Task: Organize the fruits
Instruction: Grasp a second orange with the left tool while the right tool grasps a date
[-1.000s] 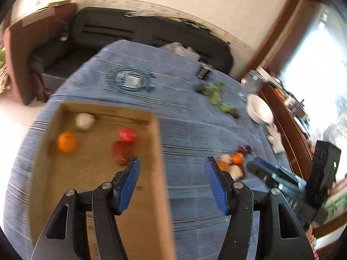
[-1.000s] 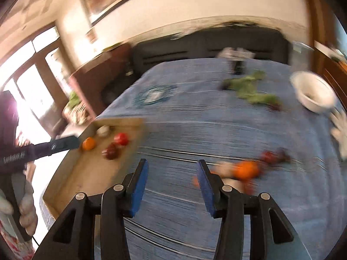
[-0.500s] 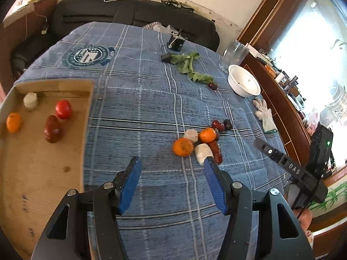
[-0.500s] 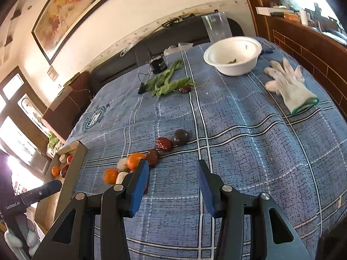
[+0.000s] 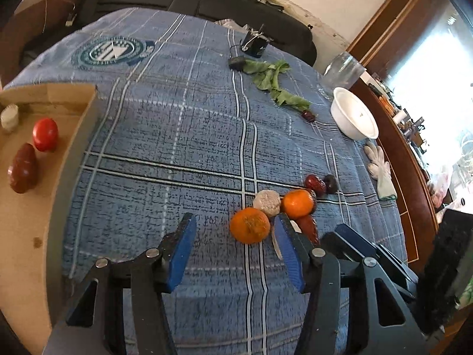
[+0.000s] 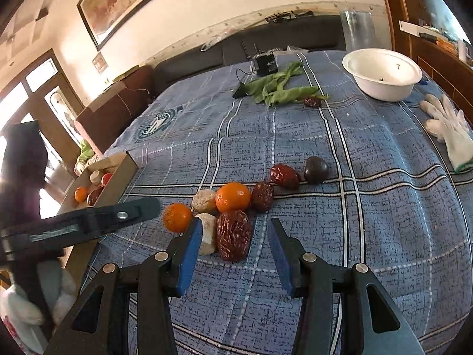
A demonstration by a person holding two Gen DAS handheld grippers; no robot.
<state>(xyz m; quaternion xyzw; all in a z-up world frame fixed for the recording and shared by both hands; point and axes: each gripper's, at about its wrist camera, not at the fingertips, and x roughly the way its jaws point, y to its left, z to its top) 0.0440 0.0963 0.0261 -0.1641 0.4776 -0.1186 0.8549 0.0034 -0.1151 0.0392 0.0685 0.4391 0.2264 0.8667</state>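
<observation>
A cluster of fruit lies on the blue plaid cloth: two oranges (image 5: 250, 225) (image 5: 296, 203), a beige lump (image 5: 267, 202), red dates (image 6: 233, 235) and a dark plum (image 6: 316, 169). My left gripper (image 5: 235, 245) is open and empty, with the near orange just ahead between its blue pads. My right gripper (image 6: 235, 242) is open and empty, its pads on either side of the large red date and just short of it. A cardboard tray (image 5: 71, 159) at the left holds a tomato (image 5: 45, 134), a dark red fruit (image 5: 23, 168) and a white piece (image 5: 9, 115).
A white bowl (image 6: 384, 74), a white glove (image 6: 449, 130), green leaves (image 6: 278, 88) with one date beside them, a black device (image 6: 266, 63) and a clear container (image 6: 357, 31) sit at the far side. A dark sofa runs behind the table.
Both grippers have moved closer to the fruit cluster. The left swung from over the tray to the near orange; the right came down to the large red date. Both stay open.
</observation>
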